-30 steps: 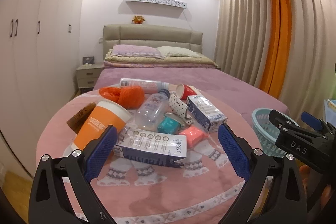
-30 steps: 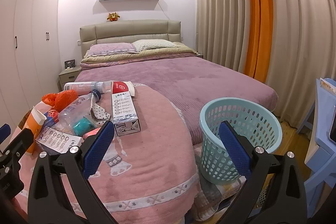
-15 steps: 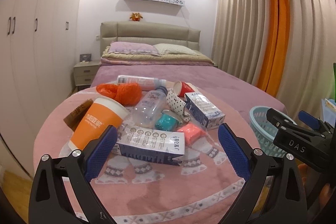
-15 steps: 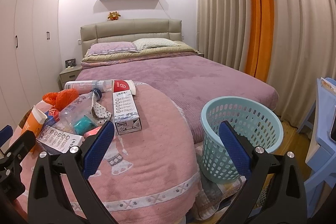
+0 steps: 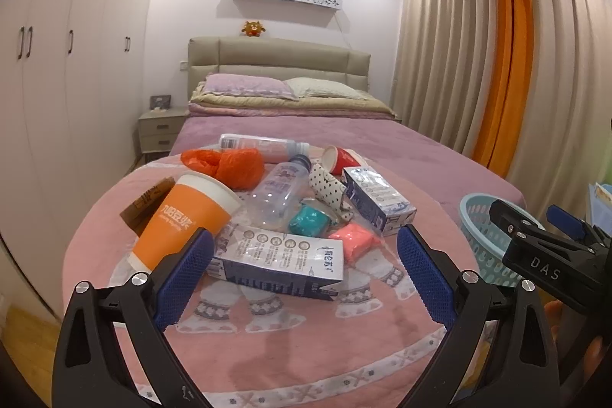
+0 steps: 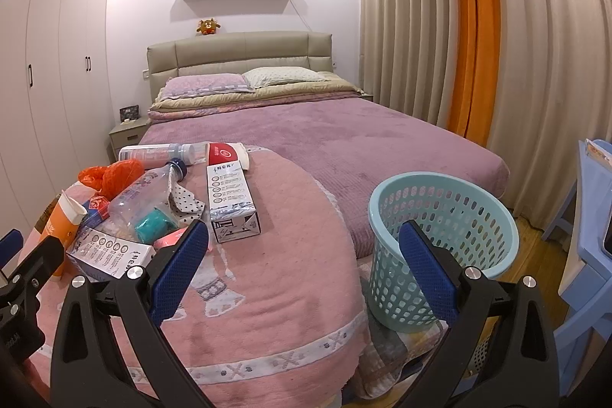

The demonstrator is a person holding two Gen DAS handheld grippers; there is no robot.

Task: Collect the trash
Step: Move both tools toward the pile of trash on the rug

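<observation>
Trash lies in a pile on a round pink-covered table (image 5: 287, 343): an orange paper cup (image 5: 183, 217), a blue-white carton (image 5: 279, 259), a second carton (image 5: 378, 201), a clear bottle (image 5: 283, 190), a teal wad (image 5: 310, 220), a pink wad (image 5: 354, 241), an orange bag (image 5: 229, 165) and a red cup (image 5: 340, 159). My left gripper (image 5: 302, 278) is open and empty, just short of the near carton. My right gripper (image 6: 302, 270) is open and empty, between the table and the light blue basket (image 6: 440, 236). The second carton (image 6: 231, 205) also shows in the right wrist view.
A bed with a purple cover (image 6: 344, 136) stands behind the table. A nightstand (image 5: 158, 132) and white wardrobes (image 5: 57, 83) are at left, curtains (image 6: 478, 44) at right. A light blue chair (image 6: 585, 255) stands right of the basket. My right gripper (image 5: 550, 255) shows in the left wrist view.
Both grippers have drawn slightly nearer the table and risen a little; the pile sits lower in the left view. Jaws stay open. No object has moved.
</observation>
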